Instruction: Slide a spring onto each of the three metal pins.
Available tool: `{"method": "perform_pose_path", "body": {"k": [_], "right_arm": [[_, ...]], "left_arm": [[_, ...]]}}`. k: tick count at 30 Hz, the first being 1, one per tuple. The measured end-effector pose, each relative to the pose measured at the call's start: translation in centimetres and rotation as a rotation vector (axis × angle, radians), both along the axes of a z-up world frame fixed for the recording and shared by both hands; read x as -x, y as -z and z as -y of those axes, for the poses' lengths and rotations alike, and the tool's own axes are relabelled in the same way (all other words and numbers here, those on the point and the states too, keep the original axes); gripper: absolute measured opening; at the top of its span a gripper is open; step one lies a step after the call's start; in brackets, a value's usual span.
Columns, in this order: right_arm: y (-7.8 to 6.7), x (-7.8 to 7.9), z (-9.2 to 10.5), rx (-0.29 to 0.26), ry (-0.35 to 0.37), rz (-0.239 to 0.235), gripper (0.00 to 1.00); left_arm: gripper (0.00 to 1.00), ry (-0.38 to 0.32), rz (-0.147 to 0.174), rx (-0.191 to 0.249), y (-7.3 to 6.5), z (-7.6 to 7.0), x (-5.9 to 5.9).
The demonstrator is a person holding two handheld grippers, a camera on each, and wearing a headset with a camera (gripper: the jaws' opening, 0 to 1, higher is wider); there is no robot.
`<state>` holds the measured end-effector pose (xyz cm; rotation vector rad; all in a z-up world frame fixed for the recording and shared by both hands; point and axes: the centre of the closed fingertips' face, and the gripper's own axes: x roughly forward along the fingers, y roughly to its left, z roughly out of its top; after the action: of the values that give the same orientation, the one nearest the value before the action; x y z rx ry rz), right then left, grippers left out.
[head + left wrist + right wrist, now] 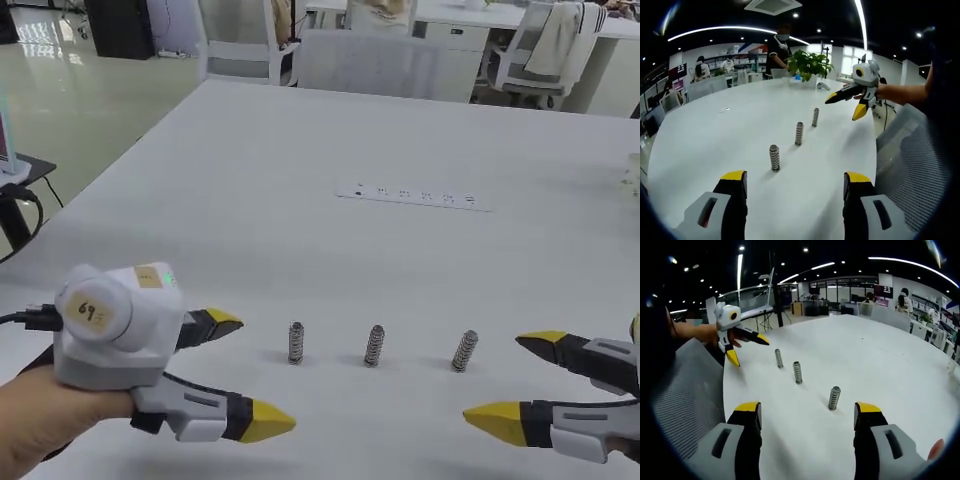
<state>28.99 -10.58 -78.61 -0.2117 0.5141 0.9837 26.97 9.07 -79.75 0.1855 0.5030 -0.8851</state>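
Note:
Three springs stand upright in a row on the white table [320, 140]: the left spring [296, 343], the middle spring [374, 346] and the right spring [464, 351], which leans a little. The pins inside them are hidden. My left gripper [255, 372] hovers open to the left of the row, nothing between its yellow-tipped fingers. My right gripper [518, 375] hovers open to the right of the row, also with nothing in it. The left gripper view shows the nearest spring [774, 157] ahead of its gripper [795, 179]. The right gripper view has its nearest spring [834, 397] ahead of its gripper [807, 410].
A white power strip [414, 196] is set in the table's middle. Chairs [372, 62] stand at the far edge. A potted plant [809, 64] sits at one end of the table. A mesh chair [685, 390] is close by the table edge.

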Motion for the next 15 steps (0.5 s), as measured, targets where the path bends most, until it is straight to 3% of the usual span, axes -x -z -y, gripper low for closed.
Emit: {"method": "perform_pose_path", "body": {"k": [15], "right_arm": [[-0.01, -0.12, -0.21, -0.013, 0.008, -0.010, 0.76]], "left_arm": [[0.78, -0.003, -0.003, 0.021, -0.07, 0.36, -0.04]]}}
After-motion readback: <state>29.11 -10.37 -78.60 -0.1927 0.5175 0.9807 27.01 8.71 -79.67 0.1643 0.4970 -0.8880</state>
